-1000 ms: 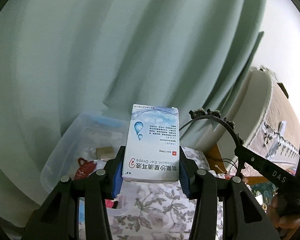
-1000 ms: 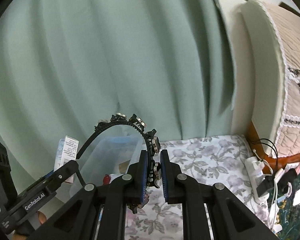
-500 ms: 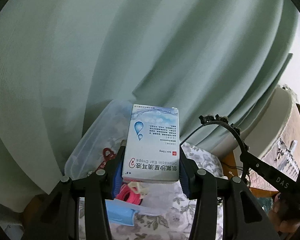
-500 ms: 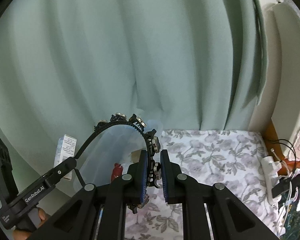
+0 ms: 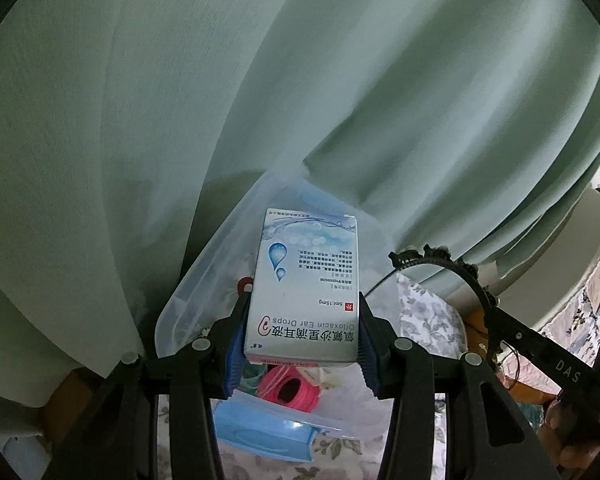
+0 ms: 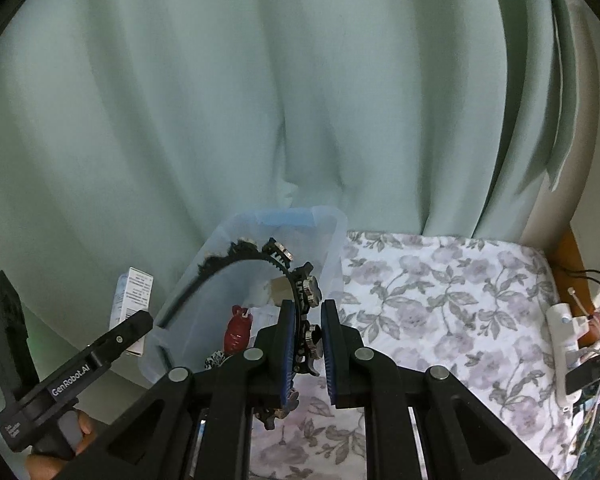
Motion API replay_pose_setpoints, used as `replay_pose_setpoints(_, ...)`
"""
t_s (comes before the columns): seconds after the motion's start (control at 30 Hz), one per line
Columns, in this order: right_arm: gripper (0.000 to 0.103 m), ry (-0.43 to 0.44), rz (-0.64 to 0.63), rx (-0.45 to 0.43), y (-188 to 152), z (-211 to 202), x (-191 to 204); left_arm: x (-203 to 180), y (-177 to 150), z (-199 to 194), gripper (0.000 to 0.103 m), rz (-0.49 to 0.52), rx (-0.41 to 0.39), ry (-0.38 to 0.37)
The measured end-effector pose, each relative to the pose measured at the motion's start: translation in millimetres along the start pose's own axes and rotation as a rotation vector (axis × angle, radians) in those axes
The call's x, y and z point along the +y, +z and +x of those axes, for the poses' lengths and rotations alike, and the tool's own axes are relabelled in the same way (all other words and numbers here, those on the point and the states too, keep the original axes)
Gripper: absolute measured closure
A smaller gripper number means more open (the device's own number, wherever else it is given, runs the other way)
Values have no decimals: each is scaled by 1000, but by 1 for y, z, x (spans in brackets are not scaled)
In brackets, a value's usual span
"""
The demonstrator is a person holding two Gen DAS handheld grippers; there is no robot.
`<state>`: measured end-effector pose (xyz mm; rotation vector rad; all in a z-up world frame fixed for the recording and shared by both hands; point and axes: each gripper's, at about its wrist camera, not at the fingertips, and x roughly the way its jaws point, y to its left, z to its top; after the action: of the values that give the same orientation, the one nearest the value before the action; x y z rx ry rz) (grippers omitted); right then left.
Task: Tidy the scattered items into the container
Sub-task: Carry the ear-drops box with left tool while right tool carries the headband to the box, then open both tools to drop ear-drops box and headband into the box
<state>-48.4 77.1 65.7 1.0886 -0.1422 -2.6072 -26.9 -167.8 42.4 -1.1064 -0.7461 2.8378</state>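
My left gripper (image 5: 302, 330) is shut on a white and blue ear drops box (image 5: 306, 284), held upright just above the clear plastic container (image 5: 204, 280). In the right wrist view that box (image 6: 134, 300) hangs at the container's left side. My right gripper (image 6: 306, 338) is shut on a black headband (image 6: 296, 280) with studded ornaments, whose arc curves over the container's (image 6: 336, 248) open top. The headband (image 5: 452, 266) also shows at the right of the left wrist view. Inside the container lie a pink ring (image 5: 290, 388), a red item (image 6: 238, 330) and other small things.
The container stands on a floral cloth (image 6: 440, 292) against a pale green curtain (image 6: 260, 100). A blue lid (image 5: 264, 428) lies at the container's near side. A white power strip with cables (image 6: 564, 332) sits at the right edge. A padded headboard (image 5: 572, 264) rises at right.
Both grippers have come down and closer to the container, which now looks larger and lower in both views. The box and headband stay gripped as before.
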Motion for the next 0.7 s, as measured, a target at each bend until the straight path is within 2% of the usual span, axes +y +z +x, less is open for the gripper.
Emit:
replay_pose_setpoints(0.33, 89, 31, -25, 48, 4, 35, 11, 7, -3, 23, 54, -12, 61, 2)
replay_pose_setpoints(0.7, 89, 28, -5, 107, -4, 59, 3, 5, -8, 51, 37, 7, 101, 29)
